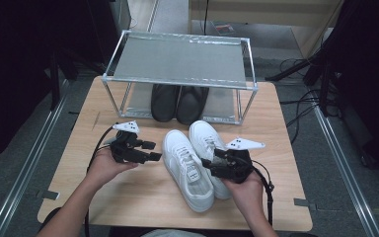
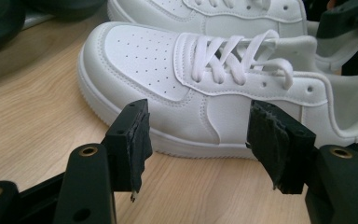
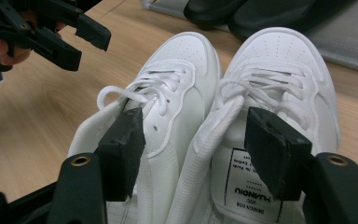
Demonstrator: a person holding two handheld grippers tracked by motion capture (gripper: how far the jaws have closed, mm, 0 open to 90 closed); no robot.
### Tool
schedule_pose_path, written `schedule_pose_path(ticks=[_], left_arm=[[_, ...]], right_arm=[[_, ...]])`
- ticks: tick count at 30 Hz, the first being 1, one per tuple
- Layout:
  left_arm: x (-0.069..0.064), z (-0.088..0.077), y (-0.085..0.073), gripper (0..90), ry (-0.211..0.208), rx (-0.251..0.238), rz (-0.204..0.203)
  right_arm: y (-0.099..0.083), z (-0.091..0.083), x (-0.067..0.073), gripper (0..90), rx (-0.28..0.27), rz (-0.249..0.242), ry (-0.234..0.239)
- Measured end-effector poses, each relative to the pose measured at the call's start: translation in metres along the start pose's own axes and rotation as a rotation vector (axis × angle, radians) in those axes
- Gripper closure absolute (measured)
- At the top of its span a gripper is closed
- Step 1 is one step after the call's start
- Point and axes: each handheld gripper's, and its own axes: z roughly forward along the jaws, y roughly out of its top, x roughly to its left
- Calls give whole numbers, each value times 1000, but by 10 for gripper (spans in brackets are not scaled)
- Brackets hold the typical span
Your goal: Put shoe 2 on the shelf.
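**Fingers wide, sneakers loose: where the pickup could slip**

Fingers of my right gripper (image 3: 193,154) stood wide apart, clamped on nothing, straddling the inner collars of the two white sneakers where they met. My left gripper (image 2: 200,149) was spread too, empty, aimed at the outer side of the left sneaker (image 2: 205,88) just beyond its pads. The pair sat side by side and touching at the near middle of the wooden table (image 1: 128,197), toes pointing far toward the metal shoe rack (image 1: 180,59), where black shoes (image 1: 179,102) already filled the lower shelf.

I judged the risk to be the grip itself. Closing on both soft collars at once could let one slide free, or a loose lace (image 3: 121,93) could catch in a pad. The right sneaker (image 3: 279,93) might tip and drop on the lift, and a careless swing could knock the rack's front rail.
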Motion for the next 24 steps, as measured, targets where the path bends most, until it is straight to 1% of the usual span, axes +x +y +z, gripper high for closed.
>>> schedule_pose_path(ticks=[1,3,6,8,9,10,11,13,14,17,22,24], left_arm=[[0,0,0,396,0,-5,1],[-1,1,2,396,3,7,8],[0,2,4,397,3,5,11],[0,2,5,398,4,5,8],[1,2,6,398,3,4,10],[1,2,6,399,3,1,4],[2,3,6,399,0,0,-1],[1,3,7,399,-3,-1,-3],[1,3,7,399,-5,-3,1],[0,4,8,399,-4,1,4],[1,4,9,399,-4,-10,1],[2,2,8,400,-4,-15,-3]], right_arm=[[0,1,2,377,-4,-9,-3],[0,4,5,356,-3,-5,7],[-2,8,10,347,12,-25,-22],[-3,8,11,351,17,-18,-27],[-4,8,11,367,21,-8,-23],[-5,10,11,385,38,-2,-12],[-6,12,12,396,56,-6,-9],[-7,15,16,407,67,-49,-39],[-8,16,18,409,70,-61,-51],[-9,18,19,425,76,-71,-65],[-8,18,20,420,76,-66,-68],[-3,17,20,405,84,-37,-61]])
